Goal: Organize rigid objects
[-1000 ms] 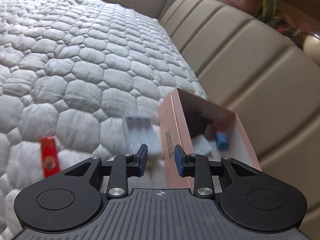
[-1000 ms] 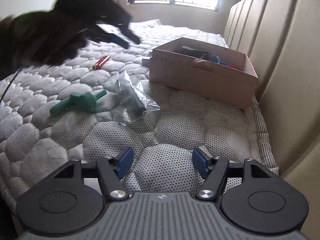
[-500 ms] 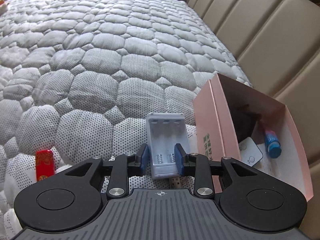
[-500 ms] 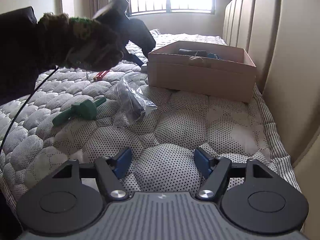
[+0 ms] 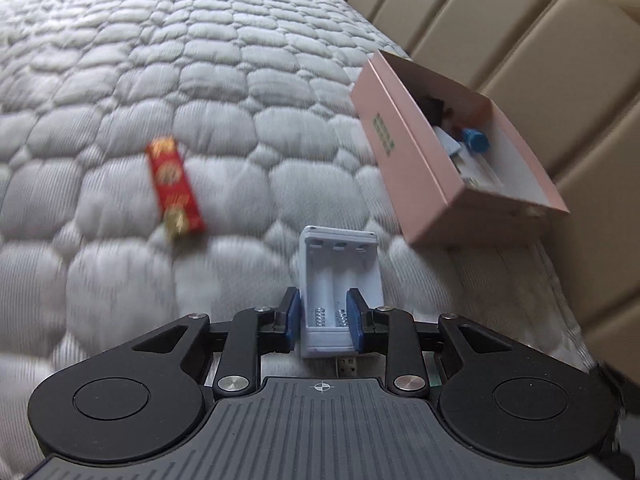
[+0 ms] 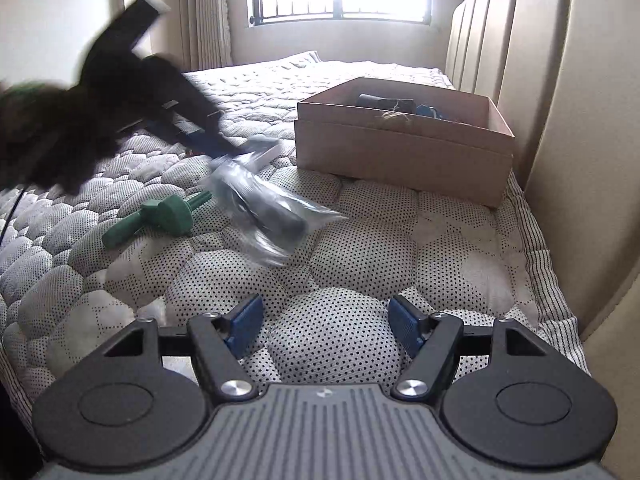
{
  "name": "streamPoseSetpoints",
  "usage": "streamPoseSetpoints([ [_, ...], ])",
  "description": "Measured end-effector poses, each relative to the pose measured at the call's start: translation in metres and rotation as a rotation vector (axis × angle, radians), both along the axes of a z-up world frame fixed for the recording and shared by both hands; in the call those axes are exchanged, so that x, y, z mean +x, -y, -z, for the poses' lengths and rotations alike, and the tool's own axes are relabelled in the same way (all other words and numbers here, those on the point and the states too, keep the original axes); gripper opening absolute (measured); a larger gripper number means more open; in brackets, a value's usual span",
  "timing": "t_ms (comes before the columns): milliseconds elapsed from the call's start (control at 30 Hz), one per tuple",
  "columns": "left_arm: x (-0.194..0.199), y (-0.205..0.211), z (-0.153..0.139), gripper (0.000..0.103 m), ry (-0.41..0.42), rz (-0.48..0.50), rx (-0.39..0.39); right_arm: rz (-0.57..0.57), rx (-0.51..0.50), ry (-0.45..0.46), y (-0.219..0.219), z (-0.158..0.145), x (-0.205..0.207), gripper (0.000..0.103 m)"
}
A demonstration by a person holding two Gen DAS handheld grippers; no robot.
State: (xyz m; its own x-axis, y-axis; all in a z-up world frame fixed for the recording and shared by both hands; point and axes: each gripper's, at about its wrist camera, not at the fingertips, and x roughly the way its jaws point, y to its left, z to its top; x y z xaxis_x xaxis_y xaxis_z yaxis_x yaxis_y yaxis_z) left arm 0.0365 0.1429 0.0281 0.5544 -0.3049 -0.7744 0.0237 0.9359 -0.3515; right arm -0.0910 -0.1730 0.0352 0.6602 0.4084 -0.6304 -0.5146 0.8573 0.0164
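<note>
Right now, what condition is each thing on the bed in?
Left gripper: jaws just closed onto the battery charger.
Battery charger: white, empty slots, held.
Right gripper: open, empty, above the mattress.
Cardboard box: open, partly filled.
Red packet: lying flat.
Green tool: lying on its side.
Plastic bag: crumpled, dark item inside.

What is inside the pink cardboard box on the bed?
Inside the pink box are a blue capped item, a dark object, some white pieces, and a bundle of twine. The near wall hides the box floor and anything lower.
</note>
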Motion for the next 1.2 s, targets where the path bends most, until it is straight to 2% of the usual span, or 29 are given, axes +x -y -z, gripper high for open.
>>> streamPoseSetpoints([
  [133,-0.033,-0.025,-0.003,0.028,0.038,-0.050,-0.095,0.006,0.037,0.002,-0.009,-0.020,0.010,0.070],
  [267,-0.055,-0.057,-0.016,0.028,0.138,-0.169,-0.082,-0.013,0.060,0.016,-0.044,-0.046,0.026,0.070],
  [367,-0.060,-0.078,-0.018,0.028,0.162,-0.248,-0.080,-0.052,0.067,-0.024,-0.089,-0.055,0.045,0.070],
  [500,-0.067,-0.096,-0.015,0.028,0.157,-0.308,-0.040,-0.080,0.069,-0.152,-0.151,-0.044,0.075,0.070],
  [600,-0.071,-0.103,-0.013,0.028,0.153,-0.321,0.000,-0.006,-0.044,-0.203,-0.190,-0.022,0.093,0.070],
  [700,-0.074,-0.109,-0.010,0.028,0.153,-0.323,-0.006,0.019,-0.084,-0.239,-0.207,-0.009,0.100,0.069],
  [733,-0.074,-0.110,-0.010,0.028,0.155,-0.326,-0.008,0.008,-0.089,-0.228,-0.210,-0.010,0.097,0.063],
  [767,-0.074,-0.110,-0.010,0.028,0.158,-0.328,-0.010,-0.017,-0.091,-0.220,-0.213,-0.011,0.093,0.050],
  [800,-0.073,-0.110,-0.009,0.028,0.161,-0.329,-0.011,-0.055,-0.092,-0.222,-0.215,-0.014,0.089,0.048],
  [900,-0.072,-0.107,-0.009,0.028,0.165,-0.330,-0.005,-0.129,-0.100,-0.177,-0.213,-0.025,0.071,0.047],
  [1000,-0.070,-0.098,-0.012,0.028,0.175,-0.317,0.004,-0.158,-0.078,-0.126,-0.197,-0.041,0.055,0.047],
  [1100,-0.067,-0.087,-0.018,0.028,0.185,-0.296,0.029,-0.136,-0.015,-0.085,-0.165,-0.065,0.049,0.047],
  [1200,-0.063,-0.074,-0.022,0.028,0.192,-0.266,0.049,-0.058,0.014,-0.014,-0.126,-0.083,0.048,0.047],
])
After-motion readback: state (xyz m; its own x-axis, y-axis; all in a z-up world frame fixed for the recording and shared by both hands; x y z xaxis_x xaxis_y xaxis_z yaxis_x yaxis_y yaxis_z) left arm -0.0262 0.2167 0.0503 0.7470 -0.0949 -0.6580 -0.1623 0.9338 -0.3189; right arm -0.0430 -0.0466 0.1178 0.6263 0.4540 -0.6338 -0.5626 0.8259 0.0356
